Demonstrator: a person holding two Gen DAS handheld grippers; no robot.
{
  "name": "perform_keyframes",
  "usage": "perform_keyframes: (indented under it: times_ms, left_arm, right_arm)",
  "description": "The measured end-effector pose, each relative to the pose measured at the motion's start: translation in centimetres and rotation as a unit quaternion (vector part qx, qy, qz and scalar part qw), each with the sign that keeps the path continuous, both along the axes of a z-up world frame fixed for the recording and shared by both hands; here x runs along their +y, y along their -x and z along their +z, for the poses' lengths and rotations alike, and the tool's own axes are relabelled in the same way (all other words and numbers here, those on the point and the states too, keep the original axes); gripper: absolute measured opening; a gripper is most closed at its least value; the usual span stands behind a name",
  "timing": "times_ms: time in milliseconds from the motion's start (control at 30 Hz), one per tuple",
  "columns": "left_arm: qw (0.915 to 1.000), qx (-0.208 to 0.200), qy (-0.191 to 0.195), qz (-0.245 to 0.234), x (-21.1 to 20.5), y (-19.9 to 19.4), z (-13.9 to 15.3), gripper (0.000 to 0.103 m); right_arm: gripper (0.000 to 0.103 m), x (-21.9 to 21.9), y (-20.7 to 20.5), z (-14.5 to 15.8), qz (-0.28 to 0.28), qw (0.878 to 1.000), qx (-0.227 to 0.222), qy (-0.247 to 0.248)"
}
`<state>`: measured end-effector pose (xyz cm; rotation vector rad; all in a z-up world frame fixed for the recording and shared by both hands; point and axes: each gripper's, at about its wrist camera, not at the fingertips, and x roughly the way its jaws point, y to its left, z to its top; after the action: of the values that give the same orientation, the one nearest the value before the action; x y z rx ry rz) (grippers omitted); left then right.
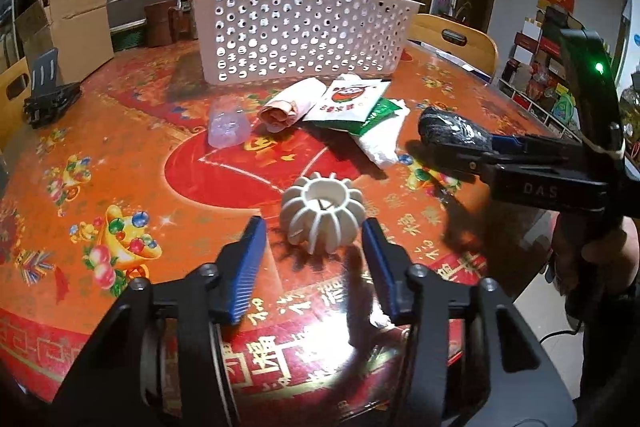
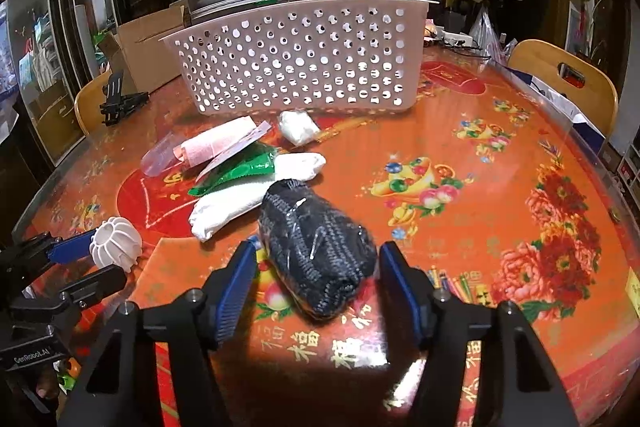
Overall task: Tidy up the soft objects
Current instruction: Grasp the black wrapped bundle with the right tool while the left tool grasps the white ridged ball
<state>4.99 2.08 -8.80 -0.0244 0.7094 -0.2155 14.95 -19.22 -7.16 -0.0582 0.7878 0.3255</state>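
A white ribbed ball (image 1: 322,217) lies on the table just ahead of my open left gripper (image 1: 314,227), between its blue fingertips without touching; it also shows in the right wrist view (image 2: 116,243). My right gripper (image 2: 318,259) is closed on a black knit bundle wrapped in clear plastic (image 2: 316,251), seen from the side in the left wrist view (image 1: 454,131). Behind lie a pink roll (image 1: 290,103), a white and green packet (image 1: 352,103), a white soft roll (image 2: 256,195) and a small white bundle (image 2: 298,126). A white perforated basket (image 1: 298,31) stands at the back.
The round table has a red and orange patterned cover (image 1: 120,155). A clear plastic piece (image 1: 228,127) lies left of the pink roll. A black stand (image 1: 48,95) sits at the left edge. Wooden chairs (image 2: 564,83), cardboard boxes and bags crowd the far side.
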Motion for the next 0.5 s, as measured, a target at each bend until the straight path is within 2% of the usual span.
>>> perform_keyframes:
  times_ms: [500]
  left_arm:
    - [0.9998, -0.019, -0.001, 0.001, -0.56, 0.94, -0.23, 0.038]
  right_arm:
    - [0.062, 0.42, 0.32, -0.23, -0.001, 1.0, -0.011, 0.02]
